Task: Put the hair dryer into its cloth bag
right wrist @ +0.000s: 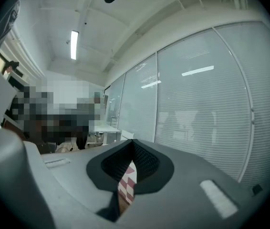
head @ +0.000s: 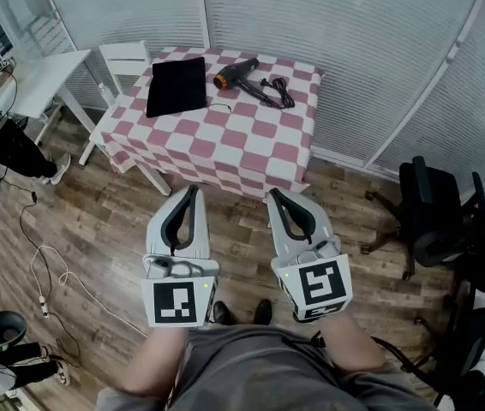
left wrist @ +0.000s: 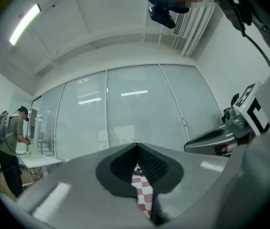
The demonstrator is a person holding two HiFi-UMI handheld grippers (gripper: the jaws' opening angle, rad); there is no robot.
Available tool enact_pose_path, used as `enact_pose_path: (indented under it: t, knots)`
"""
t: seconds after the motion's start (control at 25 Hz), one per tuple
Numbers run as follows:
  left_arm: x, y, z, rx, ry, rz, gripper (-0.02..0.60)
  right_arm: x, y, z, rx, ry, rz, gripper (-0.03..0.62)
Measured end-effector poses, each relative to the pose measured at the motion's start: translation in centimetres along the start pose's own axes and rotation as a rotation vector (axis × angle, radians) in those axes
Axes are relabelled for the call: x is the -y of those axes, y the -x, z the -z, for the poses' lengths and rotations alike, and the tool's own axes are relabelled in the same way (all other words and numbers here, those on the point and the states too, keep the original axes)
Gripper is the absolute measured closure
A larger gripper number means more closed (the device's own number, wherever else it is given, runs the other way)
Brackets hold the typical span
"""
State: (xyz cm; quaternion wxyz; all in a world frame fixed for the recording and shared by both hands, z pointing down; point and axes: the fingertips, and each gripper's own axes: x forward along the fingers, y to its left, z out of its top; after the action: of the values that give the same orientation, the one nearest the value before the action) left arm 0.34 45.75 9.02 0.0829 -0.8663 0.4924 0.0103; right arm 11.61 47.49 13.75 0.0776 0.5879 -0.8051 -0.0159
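Left gripper [head: 194, 187] and right gripper [head: 272, 192] held side by side, both shut and empty, short of the checked table [head: 225, 148].

Each gripper's jaws meet tip to tip with nothing between them, and both point toward twelve o'clock, well apart from the table. On the table, the black cloth bag [head: 176, 85] lies flat at eleven o'clock. The hair dryer [head: 236, 75] lies just beside it at one o'clock, with its black cord [head: 278, 89] bunched further toward two o'clock.
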Motion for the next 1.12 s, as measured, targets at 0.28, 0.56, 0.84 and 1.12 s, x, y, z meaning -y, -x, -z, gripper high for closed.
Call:
enact_pose_path:
  t: [0.28,0.56,0.84,1.12]
  knots:
    - [0.2,-1.2,1.4,-0.026,-0.008,-0.033,0.581,1.6,-1.2,1.5,-0.028,-0.026,-0.032,0.568]
    - [-3.4,-4.8,3.8,-0.048,-0.004,-0.042,0.581,1.9,-6.8,2.1,-0.039,-0.016,-0.058,0.568]
    - [-9.0,-11.1,5.6,-0.043,0.001,-0.002,0.581,2.3,-15.5,2.3,-0.075,-0.026,-0.032,0.568]
    - [-14.5,-16.1,5.9,-0.012,0.019,0.022,0.581,3.0,-22.6,0.3,-0.071,-0.022,0.013,0.568]
